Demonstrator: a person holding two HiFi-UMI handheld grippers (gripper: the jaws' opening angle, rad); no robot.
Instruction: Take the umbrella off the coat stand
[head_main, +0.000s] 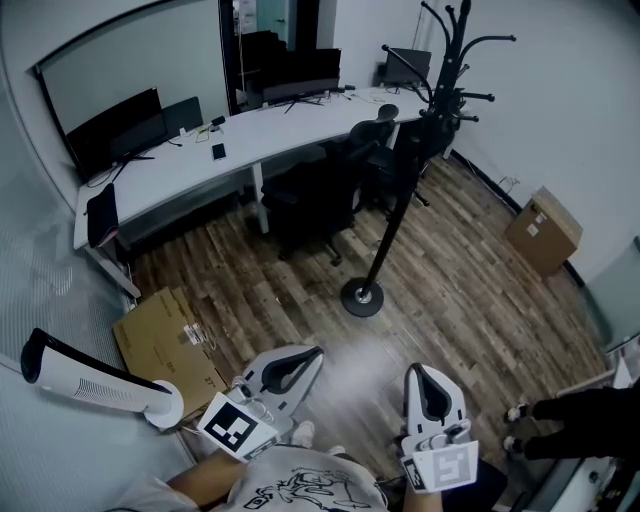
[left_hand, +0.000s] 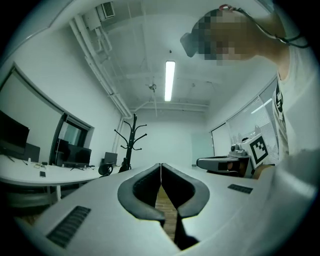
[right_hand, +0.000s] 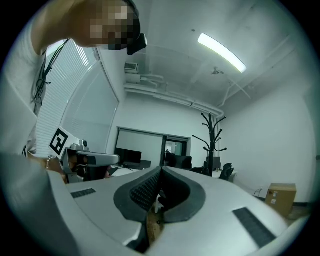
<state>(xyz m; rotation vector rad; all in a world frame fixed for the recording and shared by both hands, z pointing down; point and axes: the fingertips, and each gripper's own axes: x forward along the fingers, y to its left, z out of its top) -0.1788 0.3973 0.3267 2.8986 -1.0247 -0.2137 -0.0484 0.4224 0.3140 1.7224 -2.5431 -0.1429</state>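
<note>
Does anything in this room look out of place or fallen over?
Only a flattened cardboard box lying on the floor beside the desk looks out of place. The coat stand is upright in both gripper views.

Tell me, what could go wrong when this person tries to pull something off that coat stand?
The coat stand is tall and thin on a small round base. A sideways tug might tip it toward the office chairs beside it. The left gripper and right gripper both have their jaws together. Unless they open first, they may only knock the dark bundle hanging on the stand.
</note>
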